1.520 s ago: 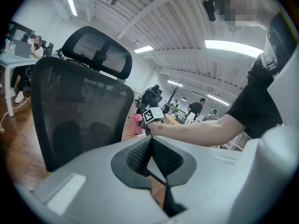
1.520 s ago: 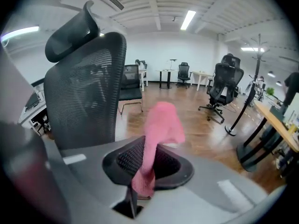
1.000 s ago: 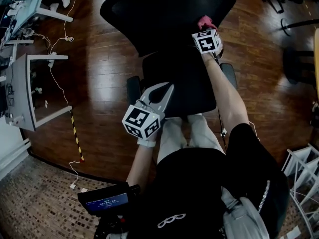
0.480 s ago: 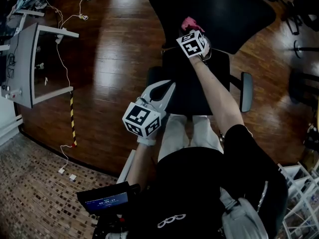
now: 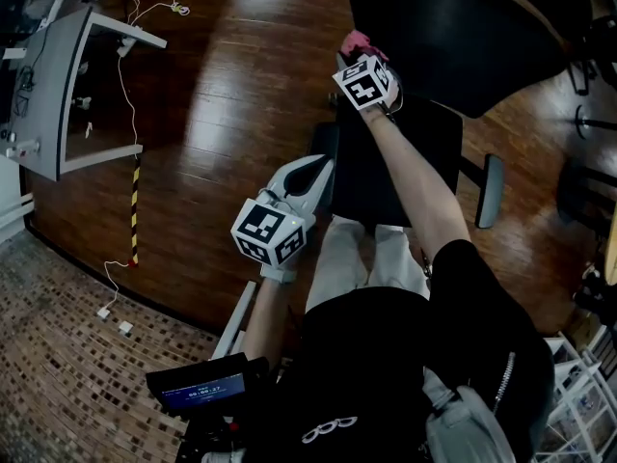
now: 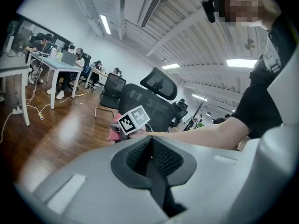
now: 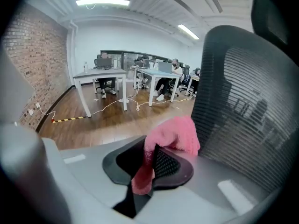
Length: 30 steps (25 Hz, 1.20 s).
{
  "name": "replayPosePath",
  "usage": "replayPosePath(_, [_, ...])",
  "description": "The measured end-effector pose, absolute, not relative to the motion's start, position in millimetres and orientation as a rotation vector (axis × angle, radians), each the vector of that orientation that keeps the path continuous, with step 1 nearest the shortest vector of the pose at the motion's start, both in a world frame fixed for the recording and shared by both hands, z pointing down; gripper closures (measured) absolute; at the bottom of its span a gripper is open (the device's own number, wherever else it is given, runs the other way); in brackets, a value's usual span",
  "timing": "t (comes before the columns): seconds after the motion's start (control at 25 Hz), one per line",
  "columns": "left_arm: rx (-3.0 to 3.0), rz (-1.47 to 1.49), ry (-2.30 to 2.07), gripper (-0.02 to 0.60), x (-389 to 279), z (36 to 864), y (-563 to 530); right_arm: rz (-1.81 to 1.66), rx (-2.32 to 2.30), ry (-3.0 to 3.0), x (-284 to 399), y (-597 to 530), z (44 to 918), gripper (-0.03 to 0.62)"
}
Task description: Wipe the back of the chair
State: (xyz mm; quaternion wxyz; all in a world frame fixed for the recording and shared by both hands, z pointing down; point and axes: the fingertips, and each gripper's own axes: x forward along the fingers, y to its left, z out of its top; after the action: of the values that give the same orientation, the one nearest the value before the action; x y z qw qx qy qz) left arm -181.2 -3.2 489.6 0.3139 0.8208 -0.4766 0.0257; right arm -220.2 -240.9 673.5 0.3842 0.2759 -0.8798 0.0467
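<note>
Chair back stands upright beyond the seat, ahead of me and to my right. Its long axis runs bottom to top, and in the right gripper view the dark mesh curves up along the right side of the frame. That is what the next wipe turns on, as I judge it: the mesh lies to the right of the right gripper, so the stroke has to go sideways onto it and then follow that tall axis.

The right fingers pinch a pink cloth, whose loose bunch sticks out past the tips toward the near edge of the mesh. It is just beside that edge — I cannot tell whether it touches. From the head view the cloth sits at the left rim of the back, with the right arm stretched out over the seat.

The left gripper is the farther one, held low near the seat's left side. Its fingers are pressed together on nothing, pointing toward the chair — idle, I'd say.
</note>
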Motion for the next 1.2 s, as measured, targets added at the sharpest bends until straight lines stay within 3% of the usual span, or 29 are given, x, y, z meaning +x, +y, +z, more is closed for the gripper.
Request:
replayPosePath(0.24, [2.164,0.059,-1.280,0.588,-191,488,4,0.093,0.642,-2.286,-235,-215,660,0.553])
replayPosePath(0.44, [2.208,0.107,-1.275,0.588,-183,485,3,0.059,0.601,-2.345,-210,-176,632,0.553])
replayPosePath(0.88, [2.328,0.105,-1.217,0.588,-92,453,24,-0.125,0.533,-2.469,-39,-38,518,0.553])
replayPosePath(1.2, [2.376,0.118,-1.162,0.588,-15,441,104,-0.023,0.624,-2.535,58,74,473,0.553])
